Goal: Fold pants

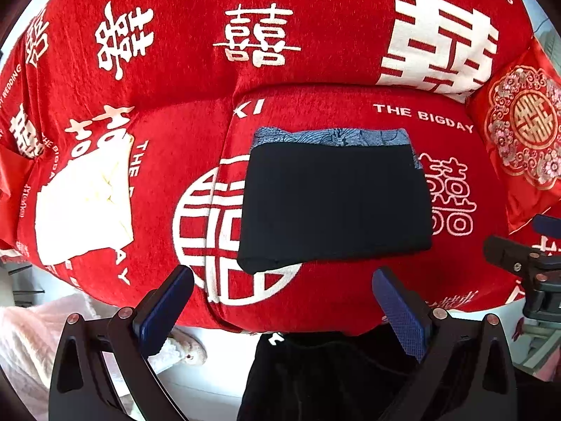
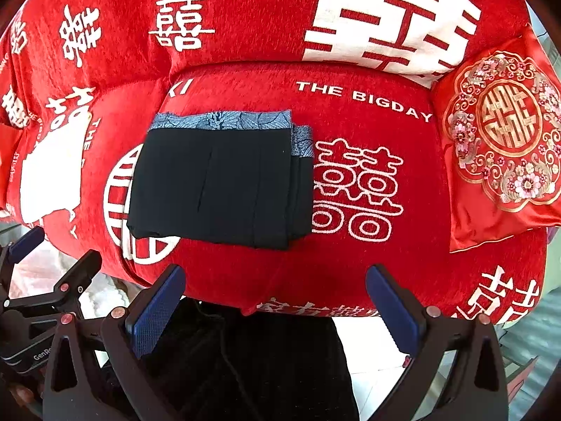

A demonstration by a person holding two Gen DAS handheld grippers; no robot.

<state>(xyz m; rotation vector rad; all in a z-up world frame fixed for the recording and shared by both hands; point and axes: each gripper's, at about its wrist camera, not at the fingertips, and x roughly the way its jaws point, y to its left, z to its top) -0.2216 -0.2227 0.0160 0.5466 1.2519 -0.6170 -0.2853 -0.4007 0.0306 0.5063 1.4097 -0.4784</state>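
Observation:
The black pants (image 1: 333, 203) lie folded into a compact rectangle on the red sofa seat (image 1: 333, 287), with a blue-grey patterned waistband along the far edge. They also show in the right wrist view (image 2: 217, 189), with stacked layers visible at the right side. My left gripper (image 1: 282, 312) is open and empty, held back just off the seat's front edge. My right gripper (image 2: 275, 310) is open and empty, also in front of the seat. The right gripper shows at the right edge of the left wrist view (image 1: 526, 263).
A white folded cloth (image 1: 84, 203) lies on the left seat cushion. A red embroidered pillow (image 2: 505, 147) leans at the right end of the sofa. Dark fabric (image 2: 245, 361) hangs below the grippers. Pale pink fabric (image 1: 21, 336) lies on the floor at left.

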